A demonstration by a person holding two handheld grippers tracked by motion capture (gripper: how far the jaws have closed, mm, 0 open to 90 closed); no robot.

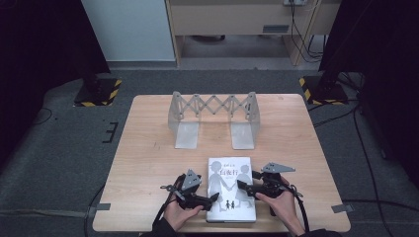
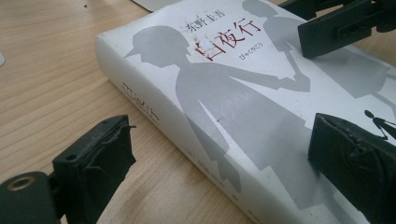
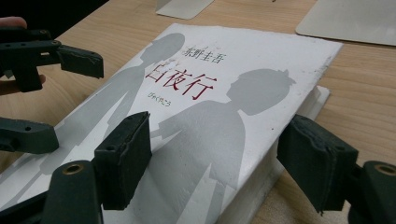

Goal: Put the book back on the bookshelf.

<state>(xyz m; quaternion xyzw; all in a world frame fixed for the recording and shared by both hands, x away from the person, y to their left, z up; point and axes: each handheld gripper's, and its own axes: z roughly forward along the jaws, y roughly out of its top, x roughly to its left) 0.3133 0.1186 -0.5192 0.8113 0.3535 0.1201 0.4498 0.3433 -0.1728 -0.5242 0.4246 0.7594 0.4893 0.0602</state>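
A white book (image 1: 230,190) lies flat at the tabletop's (image 1: 148,163) near edge between two spread tools, left tool (image 1: 213,198) and right tool (image 1: 240,186), both gripping nothing; a careless nudge might push it off.

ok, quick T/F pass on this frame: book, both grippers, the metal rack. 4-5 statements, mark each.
1. The book lies flat on the table, cover up. True.
2. The left gripper is clamped shut on the book. False: in the left gripper view its jaws stand apart, one beside the spine over the table, one over the cover, with no pad pressing.
3. The right gripper has lifted the book off the table. False: the book rests on the wood, and the jaws are open astride its edge.
4. The metal rack stands behind the book, apart from it. True.
5. The rack holds several books. False: it holds none.
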